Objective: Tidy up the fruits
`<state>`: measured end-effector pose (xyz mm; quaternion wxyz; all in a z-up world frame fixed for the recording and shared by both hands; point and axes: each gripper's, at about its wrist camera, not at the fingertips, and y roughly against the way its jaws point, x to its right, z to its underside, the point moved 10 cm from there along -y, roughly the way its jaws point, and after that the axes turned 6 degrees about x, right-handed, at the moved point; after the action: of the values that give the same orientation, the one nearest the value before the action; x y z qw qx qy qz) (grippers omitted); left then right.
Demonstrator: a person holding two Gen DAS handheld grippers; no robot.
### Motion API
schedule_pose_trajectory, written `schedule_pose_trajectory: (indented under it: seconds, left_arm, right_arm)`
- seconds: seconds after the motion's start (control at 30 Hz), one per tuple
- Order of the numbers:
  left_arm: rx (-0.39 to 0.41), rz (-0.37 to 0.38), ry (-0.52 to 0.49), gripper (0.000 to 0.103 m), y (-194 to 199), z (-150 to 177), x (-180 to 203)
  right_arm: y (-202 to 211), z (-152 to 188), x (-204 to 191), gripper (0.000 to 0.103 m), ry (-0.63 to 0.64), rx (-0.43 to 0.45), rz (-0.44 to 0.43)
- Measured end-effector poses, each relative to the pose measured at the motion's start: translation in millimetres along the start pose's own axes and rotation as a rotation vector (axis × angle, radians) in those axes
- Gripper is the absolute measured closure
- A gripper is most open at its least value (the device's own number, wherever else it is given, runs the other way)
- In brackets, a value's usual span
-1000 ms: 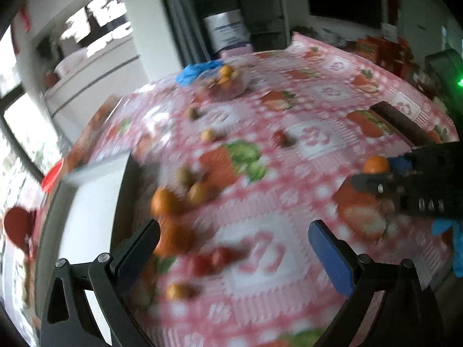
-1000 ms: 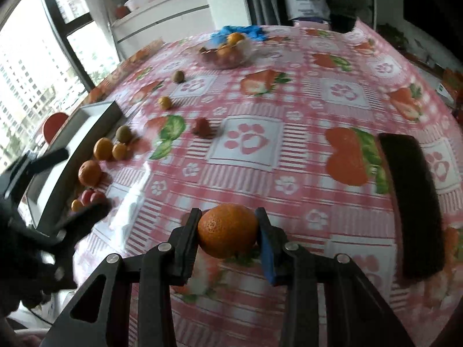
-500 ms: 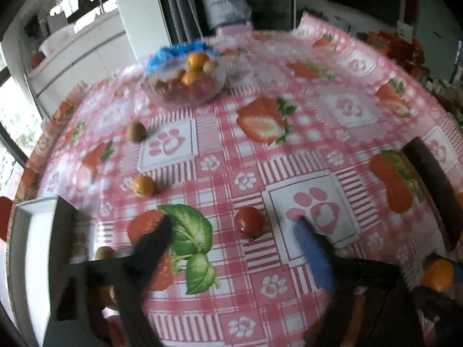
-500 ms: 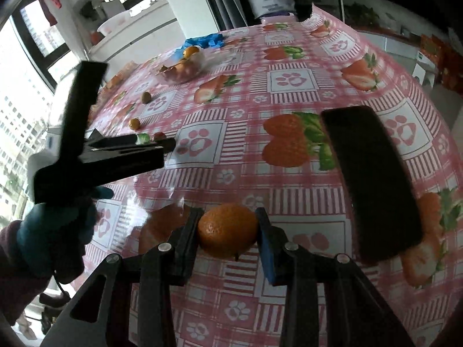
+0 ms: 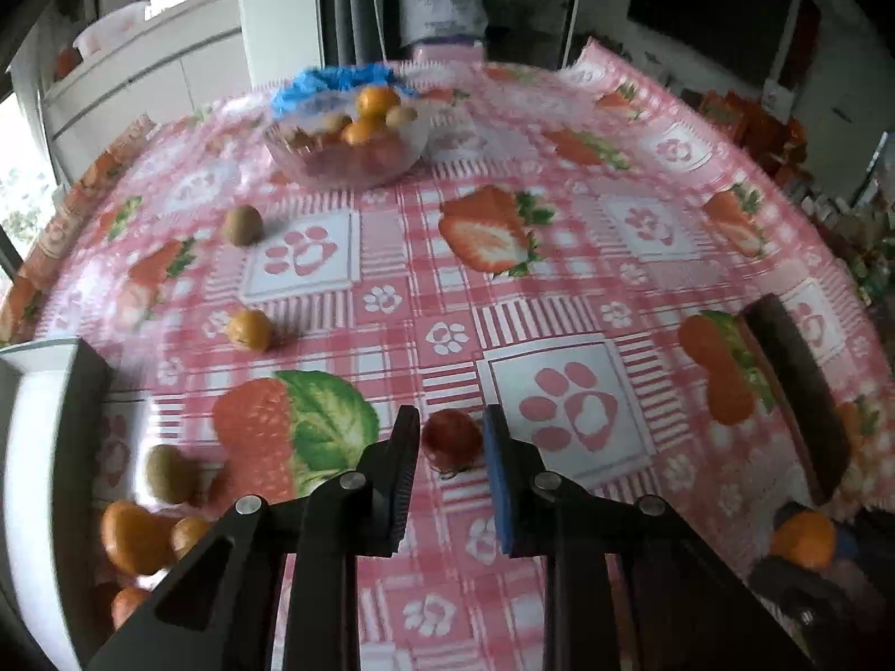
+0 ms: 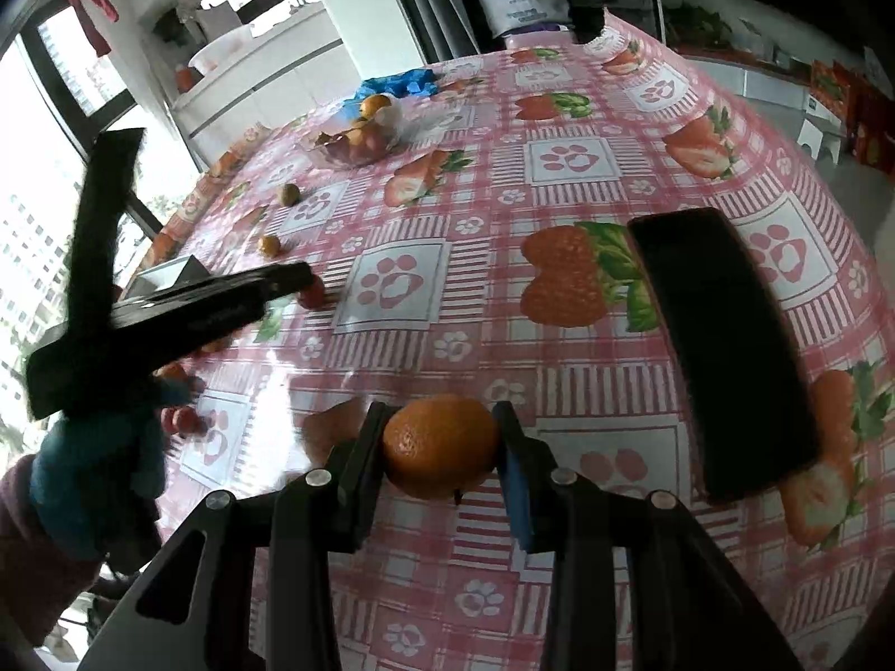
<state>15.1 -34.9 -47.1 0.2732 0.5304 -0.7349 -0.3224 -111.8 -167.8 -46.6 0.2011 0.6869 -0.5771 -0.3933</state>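
Note:
My left gripper [image 5: 451, 442] has its jaws close on either side of a small red fruit [image 5: 451, 440] on the pink tablecloth, touching or nearly touching it. My right gripper [image 6: 441, 447] is shut on an orange mandarin [image 6: 441, 446] and holds it above the table's near edge. A clear bowl [image 5: 347, 148] of mixed fruit stands at the far side. Loose fruit lies on the cloth: a kiwi [image 5: 242, 225], a small orange [image 5: 249, 330], and a cluster [image 5: 146, 525] by the white tray [image 5: 31, 447] at the left.
A long dark object [image 6: 721, 346] lies on the cloth at the right. A blue cloth [image 5: 335, 81] sits behind the bowl. The left gripper and gloved hand [image 6: 106, 447] fill the left of the right wrist view.
My left gripper has swung from the fruit cluster by the tray to the red fruit and narrowed its jaws around it. My right gripper has kept hold of the mandarin and shifted right.

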Motion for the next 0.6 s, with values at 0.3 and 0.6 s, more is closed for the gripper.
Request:
schedule_pose_trajectory:
  seconds: [0.3,0.6]
  left_arm:
    - [0.122,-0.003,0.064,0.078,77,-2,-51]
    - [0.195,-0.146,0.222,0.078,134,31,-175]
  right_arm:
    - [-5,-9,-63,0.063,0.058,-0.008,-0.065]
    - [-31,-8,-164,0.063,0.170,-0.046,-0.173]
